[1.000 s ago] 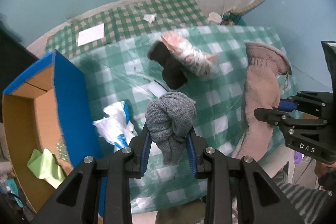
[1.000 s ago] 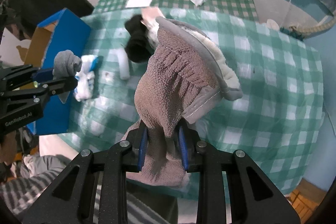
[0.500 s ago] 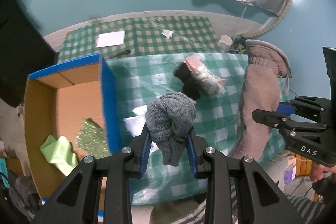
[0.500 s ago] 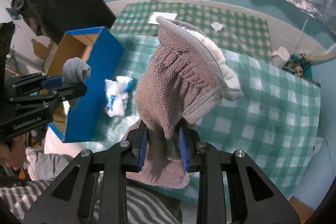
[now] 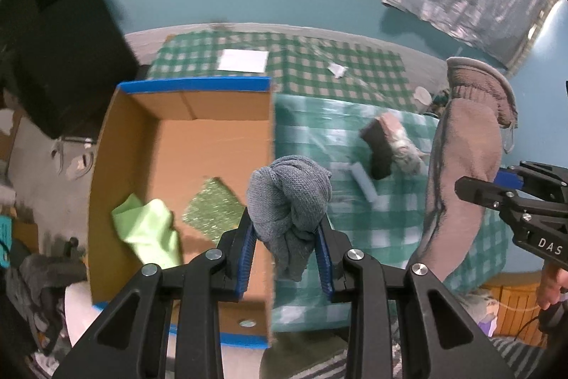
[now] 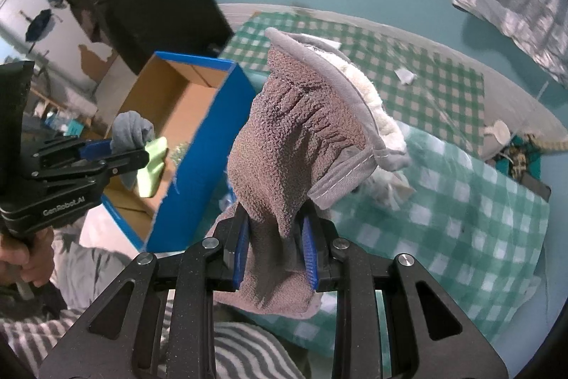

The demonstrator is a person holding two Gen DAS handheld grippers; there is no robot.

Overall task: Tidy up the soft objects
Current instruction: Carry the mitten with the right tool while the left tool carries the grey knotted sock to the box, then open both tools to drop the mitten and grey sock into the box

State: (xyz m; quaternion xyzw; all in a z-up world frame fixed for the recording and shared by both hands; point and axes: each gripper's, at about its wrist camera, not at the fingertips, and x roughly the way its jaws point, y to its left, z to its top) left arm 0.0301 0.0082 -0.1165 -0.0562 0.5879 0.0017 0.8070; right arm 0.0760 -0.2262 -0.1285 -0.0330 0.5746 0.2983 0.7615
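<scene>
Knitted grey sock bundle [image 5: 289,190] knotted; brown slipper [image 6: 294,137] fuzzy, ribbed.

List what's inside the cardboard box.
In the box: a light green cloth and a glittery green piece on its floor. The left gripper and its grey sock cover the near right corner; anything there is hidden.

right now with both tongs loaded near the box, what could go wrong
The left tongs pinch the knotted grey sock only at its lower part, and it hangs near the cardboard box wall, so a release might land it on the rim or outside. The long brown fleece glove in the right tongs dangles and could drag over the checked cloth.
</scene>
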